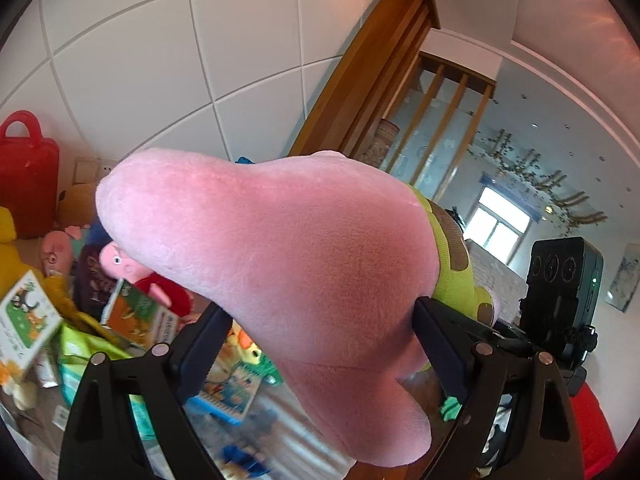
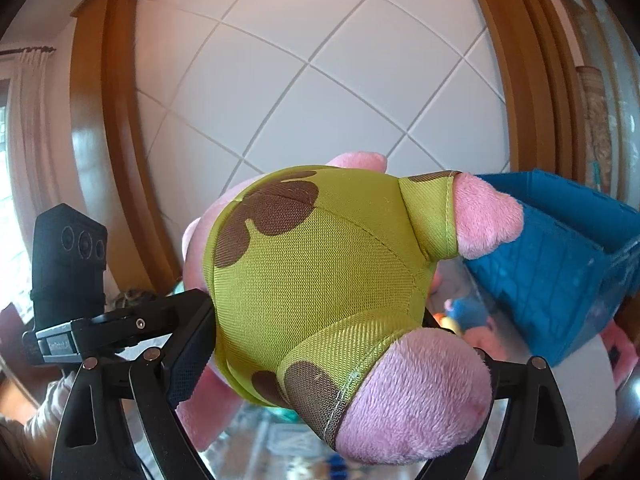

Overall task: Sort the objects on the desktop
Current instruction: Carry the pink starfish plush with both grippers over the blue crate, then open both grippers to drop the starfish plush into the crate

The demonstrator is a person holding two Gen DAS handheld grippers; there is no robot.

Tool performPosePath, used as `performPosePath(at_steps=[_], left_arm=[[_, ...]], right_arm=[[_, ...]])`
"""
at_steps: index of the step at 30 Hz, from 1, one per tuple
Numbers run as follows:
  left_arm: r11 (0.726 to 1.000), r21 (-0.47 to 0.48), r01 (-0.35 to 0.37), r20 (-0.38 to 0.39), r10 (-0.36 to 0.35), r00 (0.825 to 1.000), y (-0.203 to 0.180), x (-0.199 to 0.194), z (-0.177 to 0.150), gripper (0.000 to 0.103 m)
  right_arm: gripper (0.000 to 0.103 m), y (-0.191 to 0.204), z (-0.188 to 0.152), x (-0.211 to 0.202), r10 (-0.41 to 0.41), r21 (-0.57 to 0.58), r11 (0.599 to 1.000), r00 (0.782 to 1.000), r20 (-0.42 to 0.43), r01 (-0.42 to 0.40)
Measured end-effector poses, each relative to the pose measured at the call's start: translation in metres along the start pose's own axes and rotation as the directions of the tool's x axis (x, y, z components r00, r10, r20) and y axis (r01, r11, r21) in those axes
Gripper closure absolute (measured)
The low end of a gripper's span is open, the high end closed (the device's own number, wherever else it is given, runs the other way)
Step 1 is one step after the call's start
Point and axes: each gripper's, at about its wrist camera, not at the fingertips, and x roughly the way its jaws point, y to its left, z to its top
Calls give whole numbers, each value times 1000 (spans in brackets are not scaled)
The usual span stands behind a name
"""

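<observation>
A pink starfish plush toy (image 1: 280,248) with green, brown-spotted shorts (image 2: 320,280) is held in the air between both grippers. My left gripper (image 1: 320,332) is shut on its pink upper body, which fills the left wrist view. My right gripper (image 2: 320,340) is shut on its shorts end, with the pink legs (image 2: 416,396) sticking toward the camera. The other gripper shows at the right edge of the left wrist view (image 1: 560,292) and at the left of the right wrist view (image 2: 68,276).
Below in the left wrist view lie picture books (image 1: 136,312), pig plush toys (image 1: 128,268), a yellow plush (image 1: 12,240) and a red case (image 1: 28,176) against the tiled wall. A blue plastic bin (image 2: 560,264) stands at the right in the right wrist view.
</observation>
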Motion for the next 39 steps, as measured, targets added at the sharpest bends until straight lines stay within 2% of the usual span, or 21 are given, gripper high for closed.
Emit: performPosePath(at_steps=[6,12,16,20,26,30,35,38,39], left_arm=[[1000,3,-31,-4,31,1000,-22,52,4,11],[999,36,-27,2,27,1000,-29,101,23,11],[998,58,6,-6,-5,1000,-42,137,39,11],[996,93,8,-8,-7,1000,-66,182,58,11],[990,139,-15,0,15,1000,-110,280,83,11],[994,110,-21,-42,26,999,-133,350,96,11],[988,118,-95,-94,107,990,-154,427,107,10],[978,142,-150,-91,164,982,-164,450,112,0],[976,147,-162,-87,176,981,-166,455,112,0]], right_arm=[[12,-62,12,0,37,-7,999,999,-10,-37],[12,-114,26,9,52,21,998,999,14,-52],[12,-148,42,7,22,18,1000,999,43,-23],[12,-194,60,2,13,32,999,997,77,-16],[11,-291,88,1,31,35,999,993,113,-35],[11,-363,102,1,38,56,997,995,97,-44],[4,-442,112,13,-6,80,997,998,58,1],[4,-475,114,16,-26,107,994,998,62,19],[4,-484,109,21,-37,129,991,998,59,29]])
